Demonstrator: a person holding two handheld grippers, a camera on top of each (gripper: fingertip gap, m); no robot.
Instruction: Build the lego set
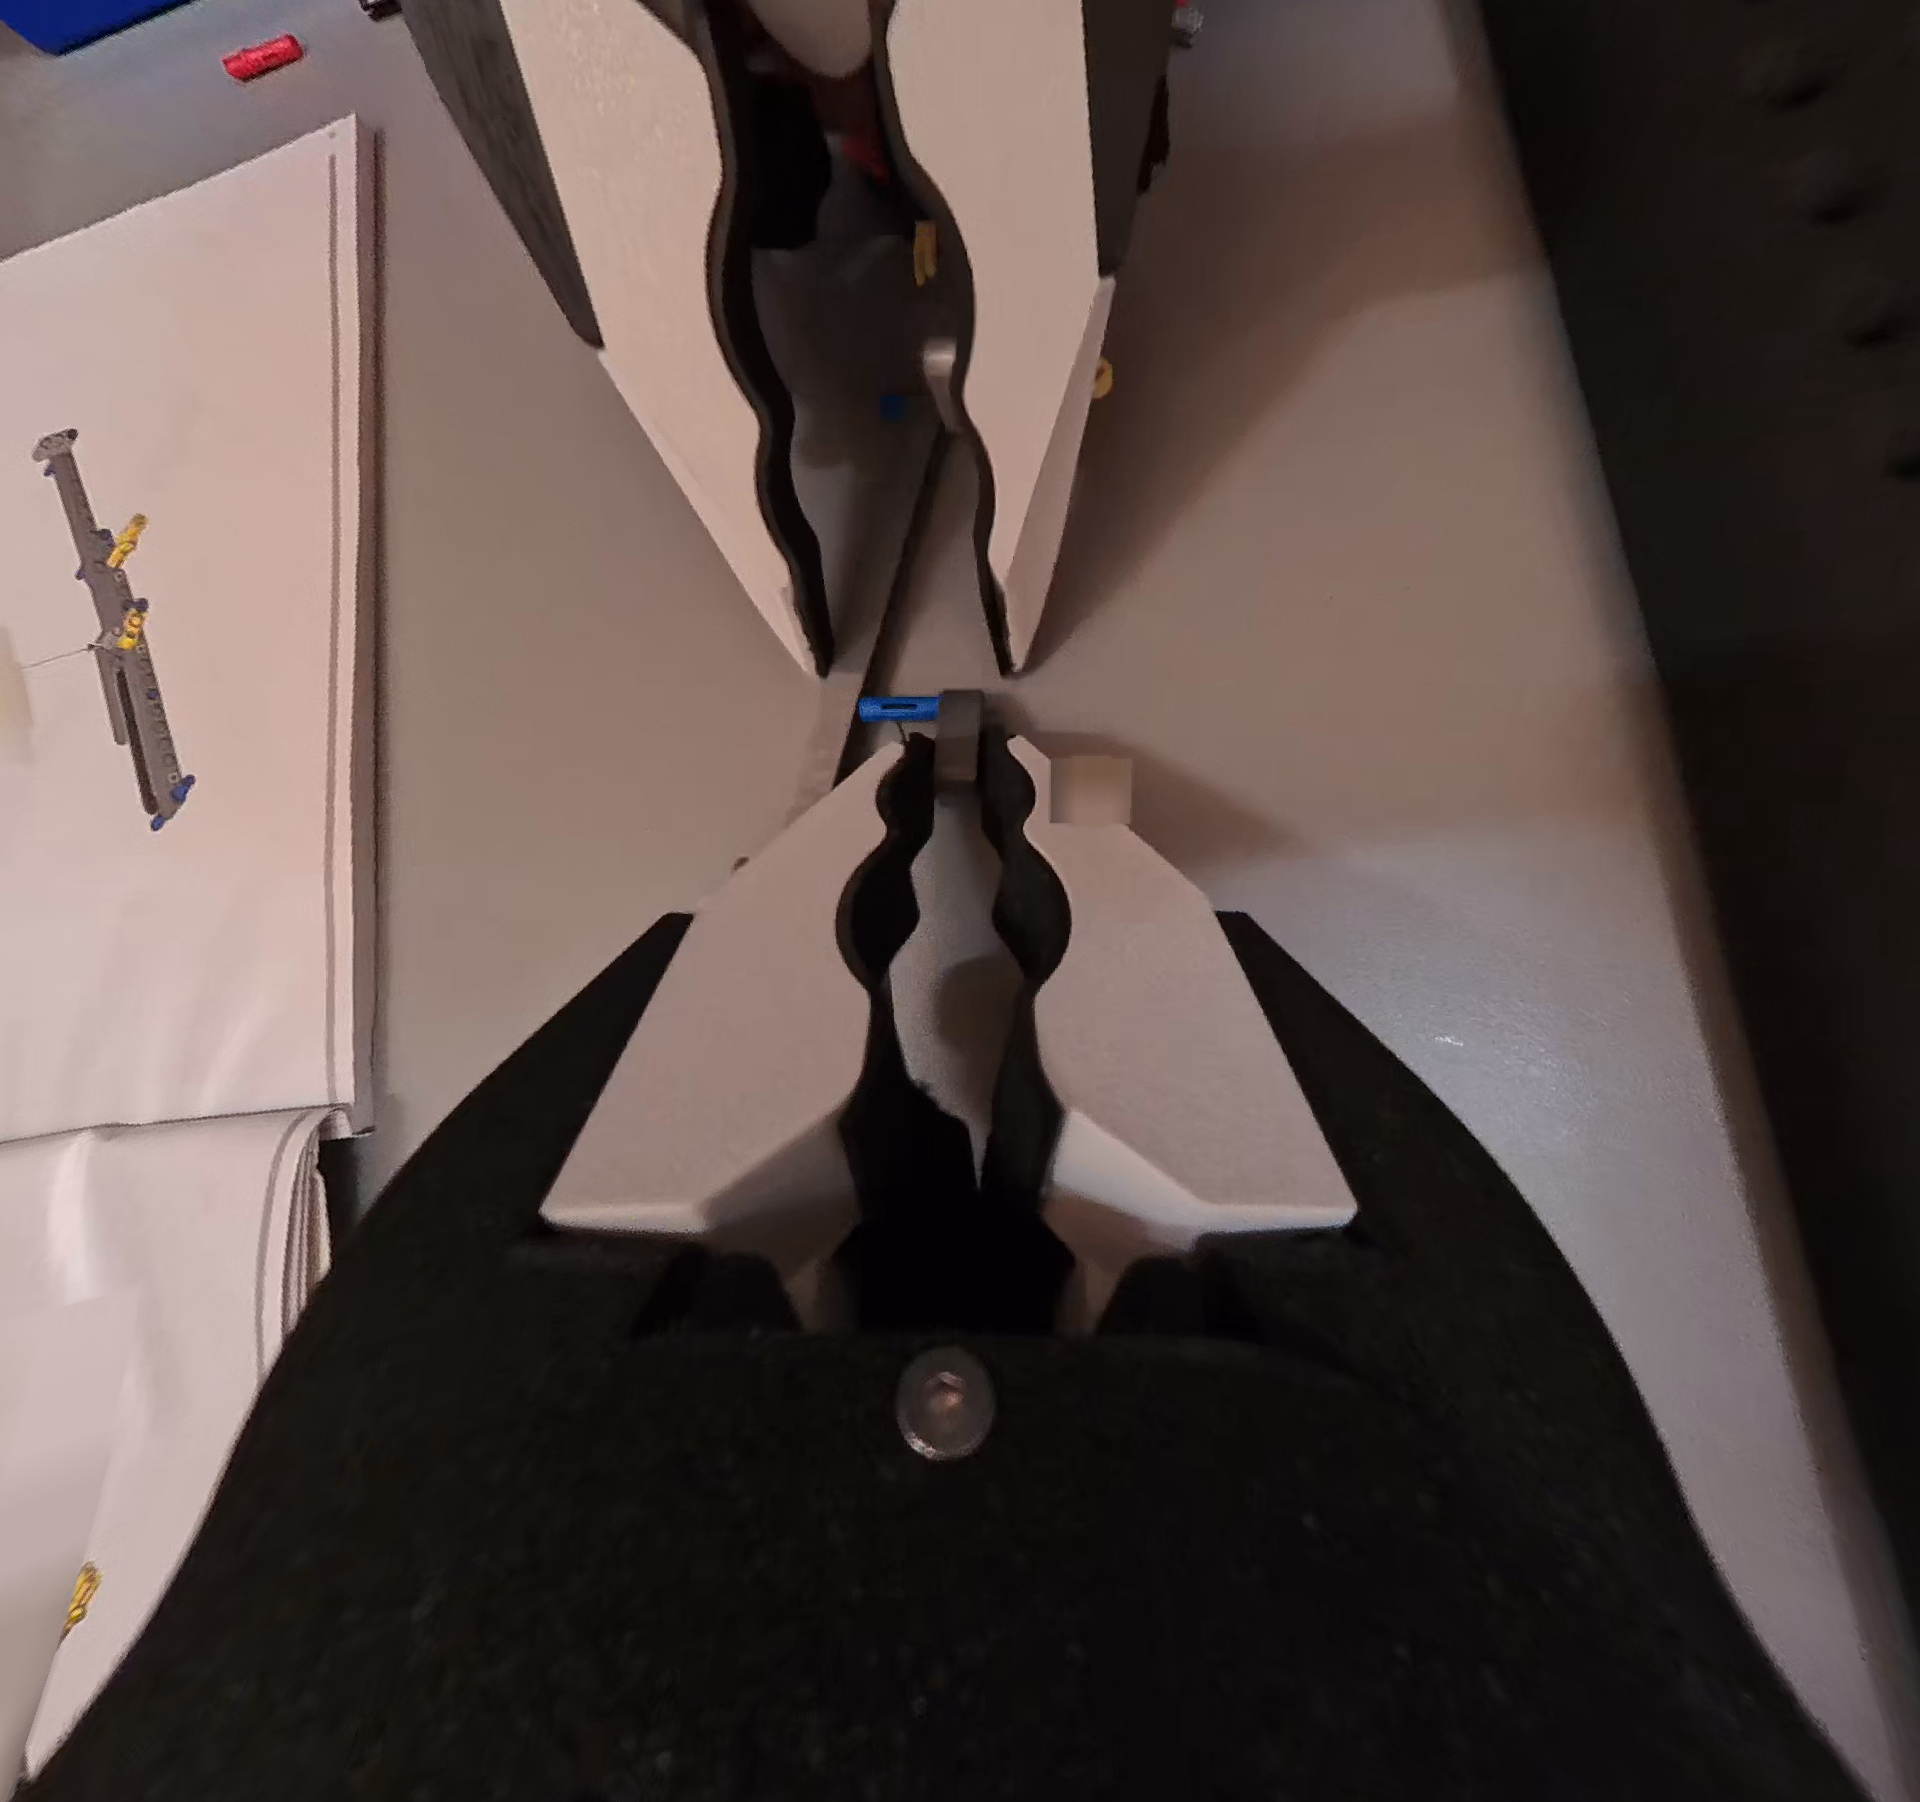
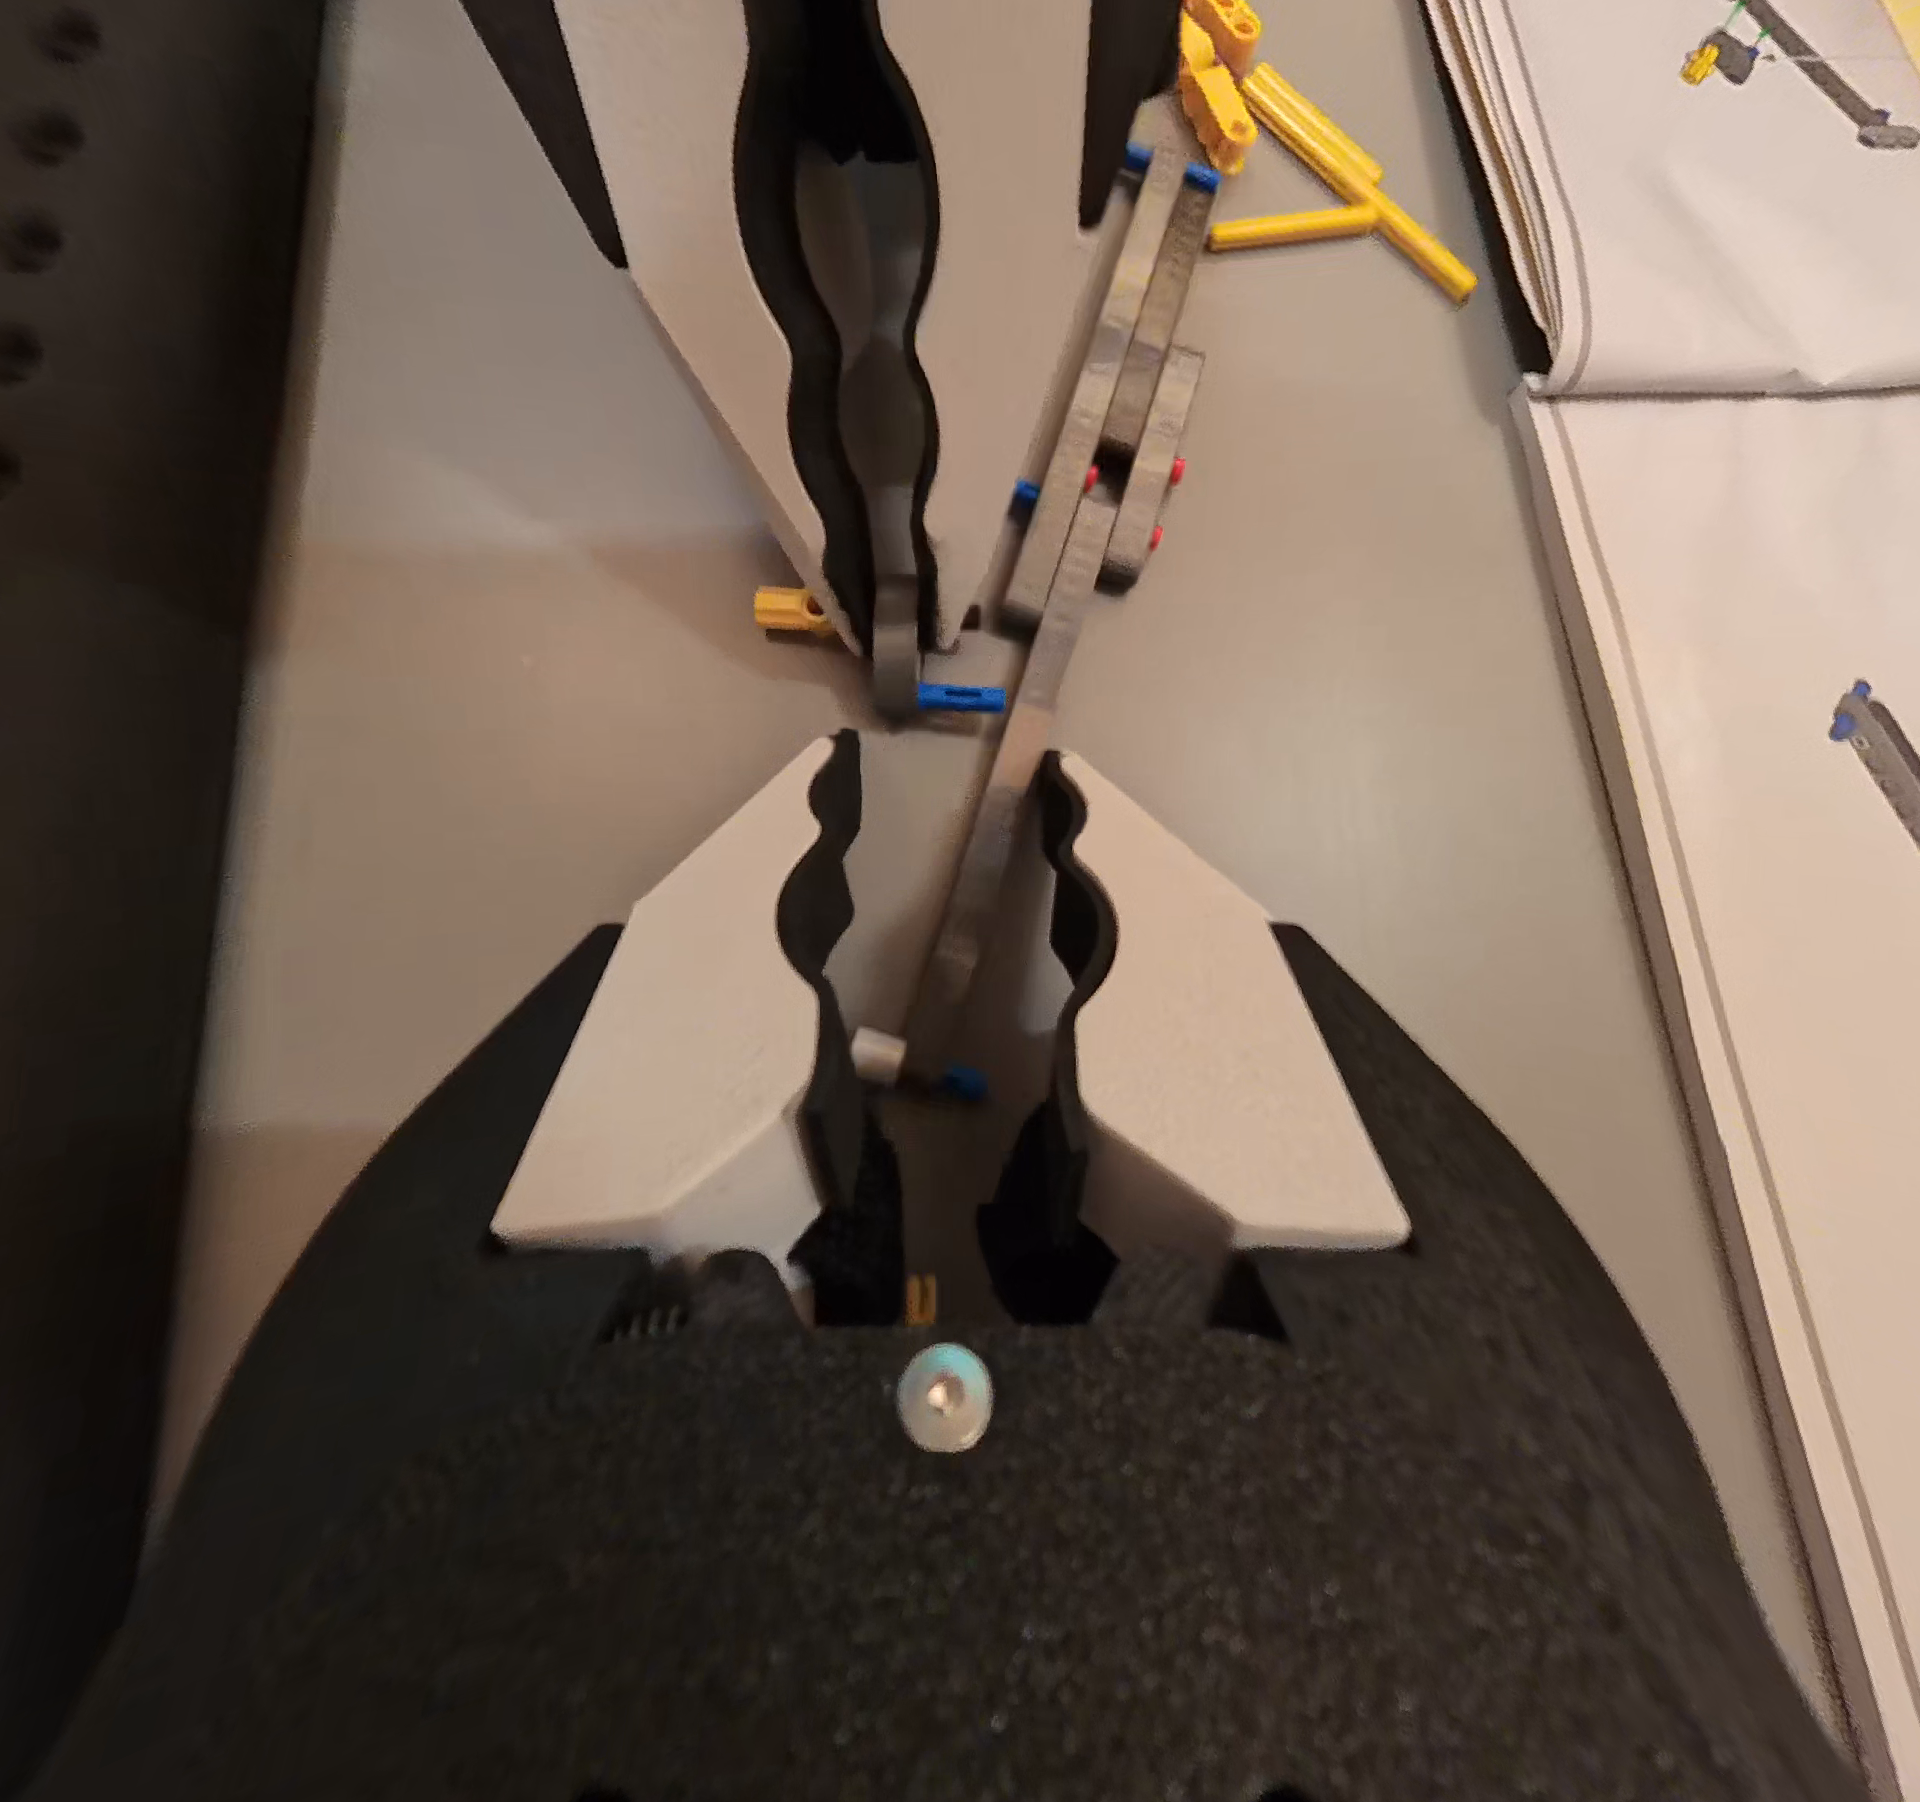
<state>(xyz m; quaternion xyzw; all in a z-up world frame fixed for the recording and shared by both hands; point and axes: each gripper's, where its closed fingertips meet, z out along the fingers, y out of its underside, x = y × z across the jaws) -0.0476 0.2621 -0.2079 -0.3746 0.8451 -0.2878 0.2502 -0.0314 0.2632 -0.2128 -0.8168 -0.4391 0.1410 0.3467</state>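
Left jaws pinch a small grey piece (image 1: 961, 739) with blue pin (image 1: 899, 709); right jaws spread around the long grey beam (image 2: 1023, 796)

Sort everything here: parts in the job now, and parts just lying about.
In use: small grey lego piece with a blue pin, pinched in the left gripper; long grey lego beam assembly between the fingers of the open right gripper.
Lying about: yellow axles and connectors; small yellow connector; red pins; paper instruction booklet.
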